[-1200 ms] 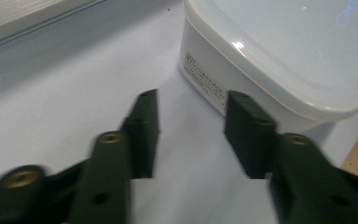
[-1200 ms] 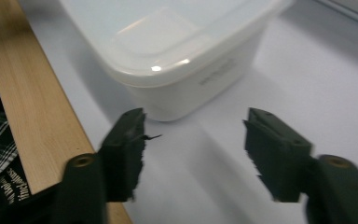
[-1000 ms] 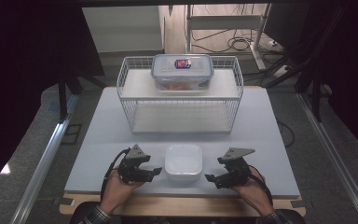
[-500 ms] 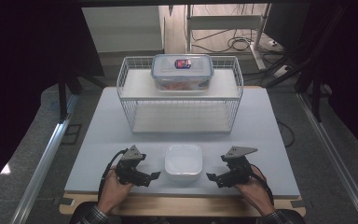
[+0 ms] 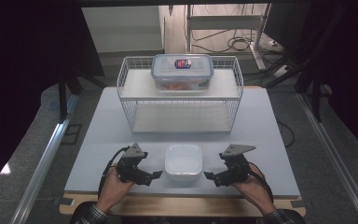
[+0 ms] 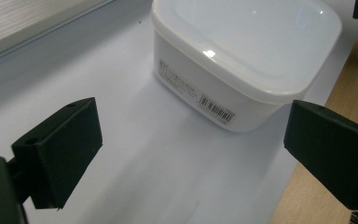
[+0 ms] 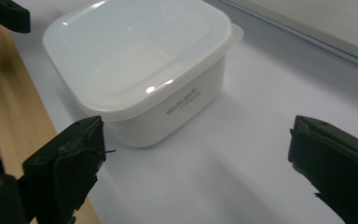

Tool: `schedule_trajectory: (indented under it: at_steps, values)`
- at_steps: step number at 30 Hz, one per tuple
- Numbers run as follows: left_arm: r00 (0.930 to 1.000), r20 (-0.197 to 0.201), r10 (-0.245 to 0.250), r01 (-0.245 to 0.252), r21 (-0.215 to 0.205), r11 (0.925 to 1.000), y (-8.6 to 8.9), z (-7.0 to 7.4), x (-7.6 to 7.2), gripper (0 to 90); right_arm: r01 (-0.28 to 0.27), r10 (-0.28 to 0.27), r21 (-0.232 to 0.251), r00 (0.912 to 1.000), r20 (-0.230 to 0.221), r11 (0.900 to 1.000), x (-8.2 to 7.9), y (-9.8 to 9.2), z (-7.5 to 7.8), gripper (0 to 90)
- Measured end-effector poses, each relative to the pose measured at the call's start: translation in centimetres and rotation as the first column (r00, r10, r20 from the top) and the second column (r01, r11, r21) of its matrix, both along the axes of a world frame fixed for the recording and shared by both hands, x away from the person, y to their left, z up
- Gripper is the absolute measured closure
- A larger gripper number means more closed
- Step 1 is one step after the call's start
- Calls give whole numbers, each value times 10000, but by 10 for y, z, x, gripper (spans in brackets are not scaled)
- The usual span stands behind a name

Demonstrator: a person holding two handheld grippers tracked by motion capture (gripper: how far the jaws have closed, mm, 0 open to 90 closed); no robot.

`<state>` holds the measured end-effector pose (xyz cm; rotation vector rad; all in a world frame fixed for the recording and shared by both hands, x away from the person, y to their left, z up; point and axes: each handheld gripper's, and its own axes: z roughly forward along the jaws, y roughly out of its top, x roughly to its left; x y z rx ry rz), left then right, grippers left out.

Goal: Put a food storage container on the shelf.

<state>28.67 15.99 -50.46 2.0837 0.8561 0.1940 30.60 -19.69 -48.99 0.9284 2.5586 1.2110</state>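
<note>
Two grippers flank a white lidded container (image 5: pixel 183 161) that sits at the near edge of the tabletop (image 5: pixel 261 135), midway between them. The left gripper (image 5: pixel 154 174) has its jaws wide apart with nothing between them, just beside the container's left side. The right gripper (image 5: pixel 208 176) has just been opening its jaws; they stand spread and empty, just off the container's right side. Farther back, a wire rack (image 5: pixel 179 100) carries a clear lidded box (image 5: pixel 182 71).

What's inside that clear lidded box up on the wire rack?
Through the clear box on the wire rack, something orange-pink shows; its lid's label covers part, and what it is can't be told.
</note>
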Motion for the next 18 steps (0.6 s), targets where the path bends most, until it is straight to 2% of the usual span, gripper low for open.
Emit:
schedule_trajectory:
  at_steps: [5,7,8,11,15,18]
  values:
    - [9996,-64,-274,271,-455,9986,-1,8,2,36,-6,13,228,9995,-315,9997,3,4,3,19]
    - [9995,-107,-312,307,-479,9984,-2,10,2,47,-31,39,250,9995,-318,9997,3,7,6,32]
    - [9994,-109,-338,333,-439,9985,-3,11,3,47,-31,39,250,9995,-318,9997,3,7,6,32]
    - [9992,42,-408,409,-202,9990,-9,17,4,76,-6,19,273,9989,-478,9996,3,11,14,132]
    - [9991,85,-418,420,-212,9989,-12,21,7,119,-49,66,346,9987,-499,9994,6,15,17,180]
    - [9993,37,-374,375,-175,9991,-19,23,15,136,-28,51,414,9984,-558,9991,9,18,17,197]
